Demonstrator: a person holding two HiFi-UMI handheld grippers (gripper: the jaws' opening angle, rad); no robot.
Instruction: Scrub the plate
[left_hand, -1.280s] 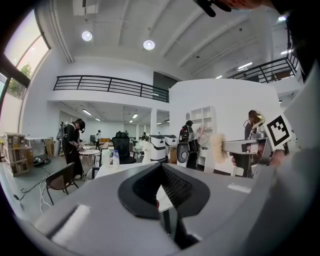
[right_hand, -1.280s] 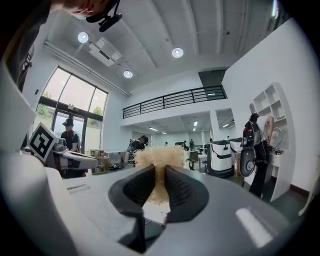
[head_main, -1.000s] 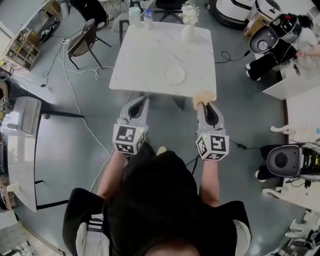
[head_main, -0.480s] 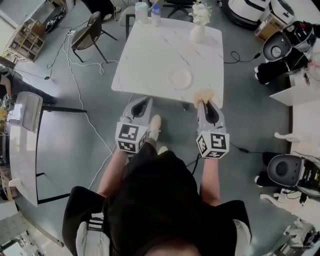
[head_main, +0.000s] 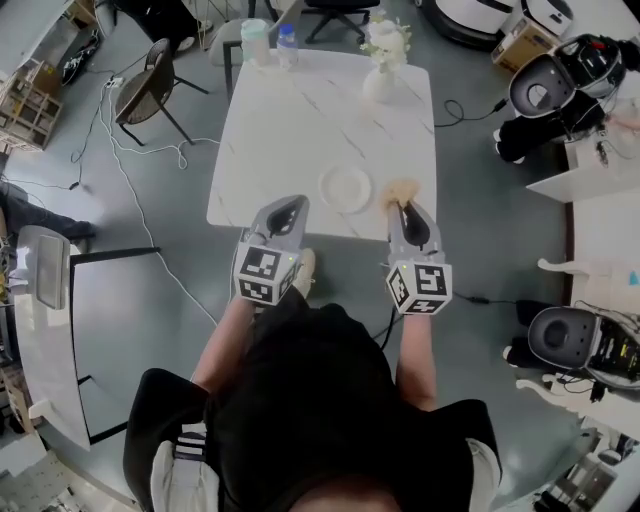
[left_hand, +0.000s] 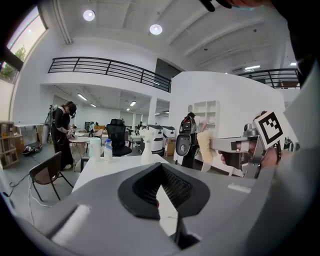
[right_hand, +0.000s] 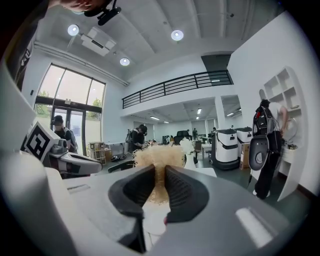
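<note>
Grippers first, going across. The left gripper (head_main: 285, 205) was clamped fully shut with nothing in it; in the left gripper view the jaws met and only white worktop (head_main: 300, 120) showed past them. Its tip sat over the near edge of the worktop.

Next along was the plate (head_main: 346, 188), lying flat near that same front edge, between the two gripper tips and a bit closer to the right one.

Then the right gripper (head_main: 403, 205), closed on a frizzy tan scrubber (head_main: 400, 188). The right gripper view showed the jaws squeezing its lower part, with the fluffy head sticking out beyond the tips. From the head view the scrubber was just beside the plate's right rim. I couldn't tell if it was touching.

Here's what I'd worry about. Nothing was holding the plate, and it sat loose on a slick-looking top close to the edge. A sideways push from the scrubber could just skate it along or towards the edge instead of scrubbing it. The left gripper could brace the rim, but shut like that it could only lean on it, not grab it. The scrubber was also held by a narrow bit, so hard pressure might twist it in the jaws.

The plate itself was small, round, white and glossy, and it looked empty. It nearly blended into the worktop. It was too small in the frame for me to say whether there was any dirt on it.
</note>
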